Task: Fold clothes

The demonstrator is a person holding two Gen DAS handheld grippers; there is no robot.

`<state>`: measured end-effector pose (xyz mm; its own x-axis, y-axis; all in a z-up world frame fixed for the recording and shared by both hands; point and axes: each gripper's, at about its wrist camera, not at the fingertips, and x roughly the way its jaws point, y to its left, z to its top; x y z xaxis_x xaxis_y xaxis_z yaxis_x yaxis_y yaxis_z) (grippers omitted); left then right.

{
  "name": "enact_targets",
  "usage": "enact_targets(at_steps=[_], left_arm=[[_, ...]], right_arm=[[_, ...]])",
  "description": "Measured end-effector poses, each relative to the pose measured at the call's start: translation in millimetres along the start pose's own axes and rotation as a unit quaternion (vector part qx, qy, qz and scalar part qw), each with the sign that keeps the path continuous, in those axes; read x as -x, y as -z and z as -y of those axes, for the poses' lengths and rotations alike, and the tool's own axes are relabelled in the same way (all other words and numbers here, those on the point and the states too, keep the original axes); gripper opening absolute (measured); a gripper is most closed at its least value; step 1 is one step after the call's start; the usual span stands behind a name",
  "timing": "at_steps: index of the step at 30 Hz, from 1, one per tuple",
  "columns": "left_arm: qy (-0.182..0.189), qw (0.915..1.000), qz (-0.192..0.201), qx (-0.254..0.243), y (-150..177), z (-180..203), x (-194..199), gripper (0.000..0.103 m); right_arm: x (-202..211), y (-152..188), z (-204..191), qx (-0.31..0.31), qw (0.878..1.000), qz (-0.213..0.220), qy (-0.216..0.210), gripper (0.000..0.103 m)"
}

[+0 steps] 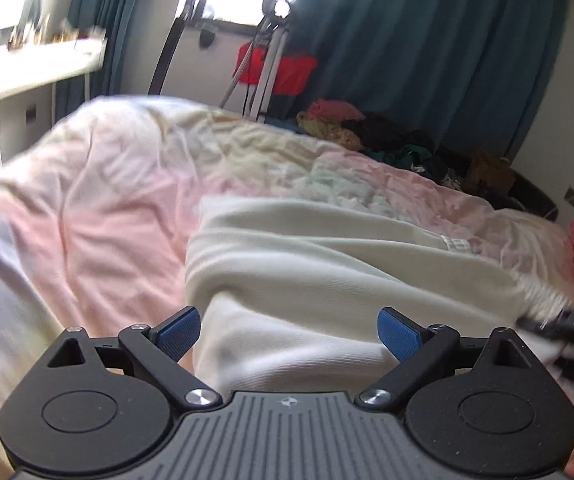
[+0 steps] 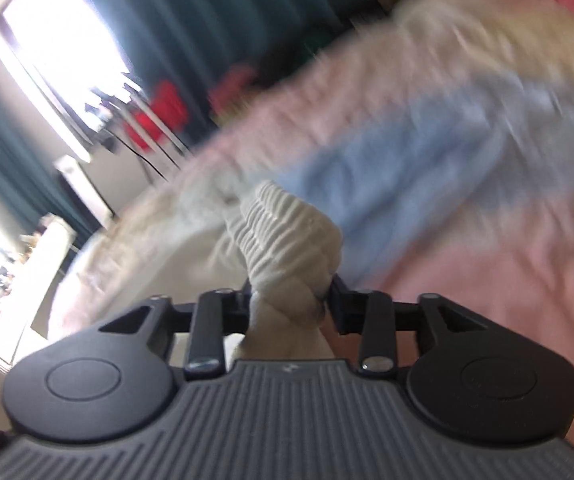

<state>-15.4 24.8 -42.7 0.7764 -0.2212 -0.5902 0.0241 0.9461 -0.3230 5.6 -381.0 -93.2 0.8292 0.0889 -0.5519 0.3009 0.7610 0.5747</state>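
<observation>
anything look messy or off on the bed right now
A heap of unfolded dark, mustard and pink clothes sits at the bed's far corner. The cream ribbed-cuff knit garment lies rumpled, its cuff bunched in the right gripper. The left gripper is open, holding nothing.

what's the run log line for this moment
step: fold clothes | left gripper: open over cream garment | right gripper: shut on ribbed cuff | surface: bed cover
</observation>
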Motion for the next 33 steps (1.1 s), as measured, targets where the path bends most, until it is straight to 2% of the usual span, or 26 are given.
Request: enact_targets(at_steps=[3,5,7,9,12,14,17,20,22,25,26,28,30,33], left_arm=[[0.014,0.9984,-0.022,0.05,-1.5,-13.3,-6.3,0.096],[0.02,0.9972,-0.029,0.066,-1.5,-19.0,-7.7,0.097],[0.027,0.9956,-0.036,0.082,-1.4,-24.3,-8.8,0.097],[0.034,0.994,-0.04,0.096,-2.4,-28.9,-10.1,0.098],[0.037,0.9906,-0.054,0.12,-3.2,-37.8,-16.8,0.098],[0.037,0.9864,-0.068,0.145,-2.5,-45.8,-23.4,0.098],[0.044,0.9779,-0.08,0.188,0.2,-58.3,-30.8,0.098],[0.062,0.9662,-0.092,0.233,2.4,-71.9,-36.4,0.098],[0.072,0.9591,-0.098,0.256,4.2,-79.6,-39.1,0.098],[0.085,0.9473,-0.119,0.285,8.7,-86.3,-45.4,0.098],[0.087,0.9466,-0.124,0.285,9.4,-86.0,-46.5,0.098],[0.087,0.9487,-0.13,0.275,9.8,-83.5,-47.5,0.097],[0.081,0.953,-0.131,0.261,9.1,-79.7,-47.5,0.095],[0.063,0.9564,-0.128,0.255,10.4,-77.2,-47.3,0.083]], right_arm=[[-5.9,3.6,13.5,-0.044,0.998,-0.037,-0.01,0.051],[-5.8,5.5,18.5,-0.069,0.996,-0.052,-0.023,0.06],[-13.3,12.3,24.4,-0.106,0.99,-0.083,-0.048,0.071],[-21.0,19.0,28.9,-0.132,0.983,-0.107,-0.065,0.077],[-29.1,24.1,23.4,-0.11,0.985,-0.122,-0.043,0.076],[-33.8,27.0,18.8,-0.092,0.986,-0.132,-0.033,0.08],[-28.6,28.1,6.3,-0.071,0.988,-0.126,-0.064,0.084],[-15.1,30.4,-10.5,-0.041,0.988,-0.096,-0.111,0.086],[-9.5,32.7,-16.3,-0.036,0.988,-0.079,-0.126,0.086],[-18.8,37.6,-5.4,-0.065,0.988,-0.098,-0.102,0.084],[-21.8,39.0,-1.8,-0.073,0.988,-0.104,-0.093,0.083],[-23.9,39.6,-3.6,-0.057,0.99,-0.105,-0.074,0.065],[-24.1,39.4,-9.4,-0.034,0.992,-0.102,-0.061,0.057],[-19.2,37.5,-13.6,-0.022,0.994,-0.09,-0.062,0.045]])
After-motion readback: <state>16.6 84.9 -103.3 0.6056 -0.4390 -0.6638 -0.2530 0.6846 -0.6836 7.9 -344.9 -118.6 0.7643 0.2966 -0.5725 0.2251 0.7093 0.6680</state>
